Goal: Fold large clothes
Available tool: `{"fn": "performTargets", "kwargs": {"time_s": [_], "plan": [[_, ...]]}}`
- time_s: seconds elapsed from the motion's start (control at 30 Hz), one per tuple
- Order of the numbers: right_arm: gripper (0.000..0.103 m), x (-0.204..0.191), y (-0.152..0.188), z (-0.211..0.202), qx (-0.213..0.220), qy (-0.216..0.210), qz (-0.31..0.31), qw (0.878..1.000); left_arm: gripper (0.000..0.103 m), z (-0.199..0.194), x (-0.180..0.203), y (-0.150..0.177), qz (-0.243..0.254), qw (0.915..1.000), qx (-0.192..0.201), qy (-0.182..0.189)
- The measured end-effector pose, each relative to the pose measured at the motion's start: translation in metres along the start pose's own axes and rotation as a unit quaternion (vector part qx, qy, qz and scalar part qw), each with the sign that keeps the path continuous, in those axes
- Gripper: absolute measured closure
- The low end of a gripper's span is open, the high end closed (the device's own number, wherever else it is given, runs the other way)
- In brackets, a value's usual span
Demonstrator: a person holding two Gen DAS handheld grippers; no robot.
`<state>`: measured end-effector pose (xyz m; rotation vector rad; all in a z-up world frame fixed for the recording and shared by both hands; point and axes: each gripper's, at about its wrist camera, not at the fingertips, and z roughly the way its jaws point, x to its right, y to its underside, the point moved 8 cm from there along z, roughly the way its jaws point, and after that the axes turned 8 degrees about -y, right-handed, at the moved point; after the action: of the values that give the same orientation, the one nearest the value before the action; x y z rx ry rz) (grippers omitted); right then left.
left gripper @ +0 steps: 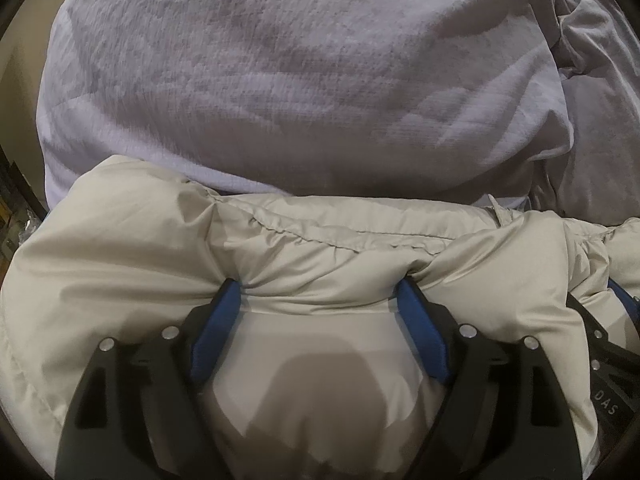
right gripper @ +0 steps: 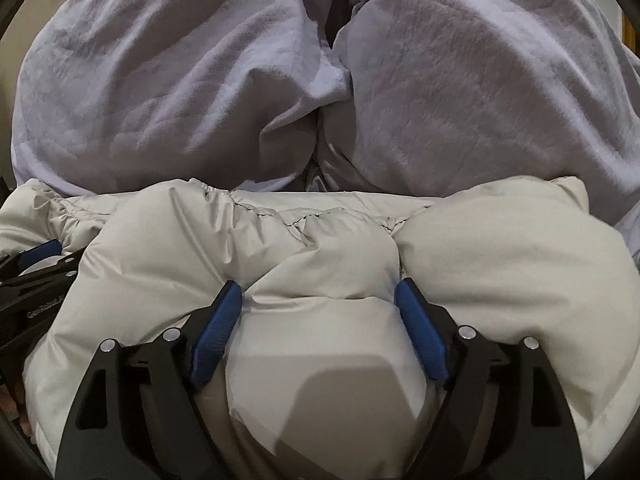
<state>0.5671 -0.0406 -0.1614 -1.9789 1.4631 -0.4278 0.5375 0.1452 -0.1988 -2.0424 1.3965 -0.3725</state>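
A puffy cream quilted jacket (left gripper: 120,240) lies bunched across the lower half of both views, its stitched seam running sideways. My left gripper (left gripper: 318,286) stands wide open, its blue pads (left gripper: 218,328) pushed down into the padding, and a bulge of jacket rises between them. The right gripper (right gripper: 318,286) is open just as wide on the same jacket (right gripper: 500,248), fabric swelling between its blue pads (right gripper: 420,332) without being pinched. The two grippers sit side by side: the right one shows at the left wrist view's right edge (left gripper: 600,344), the left one at the right wrist view's left edge (right gripper: 32,284).
Behind the jacket lies rumpled lavender bedding (left gripper: 280,80), heaped into two soft mounds with a dark crease between them (right gripper: 332,40). A strip of beige wall (left gripper: 16,80) and dark clutter show at the far left.
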Motion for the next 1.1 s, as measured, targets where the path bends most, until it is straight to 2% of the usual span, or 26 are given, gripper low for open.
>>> {"fn": "performTargets", "kwargs": {"time_s": [0.13, 0.2, 0.27, 0.4, 0.53, 0.57, 0.77, 1.0, 1.1], "plan": [[0.021, 0.001, -0.002, -0.006, -0.022, 0.002, -0.001, 1.000, 0.022, -0.012, 0.002, 0.002, 0.009, 0.9999, -0.012, -0.007], [0.021, 0.002, -0.011, -0.021, -0.008, -0.006, 0.007, 1.000, 0.022, -0.028, 0.005, 0.002, 0.007, 0.9999, -0.013, -0.003], [0.021, -0.005, -0.020, -0.046, 0.021, -0.022, 0.006, 1.000, 0.022, -0.045, 0.001, 0.001, 0.003, 1.0000, 0.005, 0.001], [0.021, -0.021, -0.019, -0.052, 0.019, -0.050, 0.009, 0.999, 0.021, -0.058, -0.013, 0.001, -0.006, 0.9997, 0.020, -0.008], [0.021, -0.035, -0.004, -0.030, -0.006, -0.049, 0.000, 0.999, 0.021, -0.042, -0.023, 0.010, -0.012, 0.9996, 0.002, -0.025], [0.020, -0.037, -0.002, -0.025, -0.005, -0.045, -0.002, 0.999, 0.021, -0.034, -0.027, 0.003, -0.013, 0.9996, 0.000, -0.026], [0.013, -0.032, -0.002, -0.002, 0.000, -0.047, 0.002, 0.999, 0.015, -0.016, -0.021, 0.006, -0.012, 0.9994, 0.005, -0.031], [0.012, -0.029, 0.000, 0.010, 0.013, -0.051, 0.006, 0.999, 0.011, 0.002, -0.006, 0.003, -0.018, 0.9994, 0.006, -0.030], [0.012, -0.026, -0.002, 0.010, 0.004, -0.060, 0.008, 0.998, 0.011, -0.001, -0.006, 0.006, -0.016, 0.9994, -0.002, -0.030]]}}
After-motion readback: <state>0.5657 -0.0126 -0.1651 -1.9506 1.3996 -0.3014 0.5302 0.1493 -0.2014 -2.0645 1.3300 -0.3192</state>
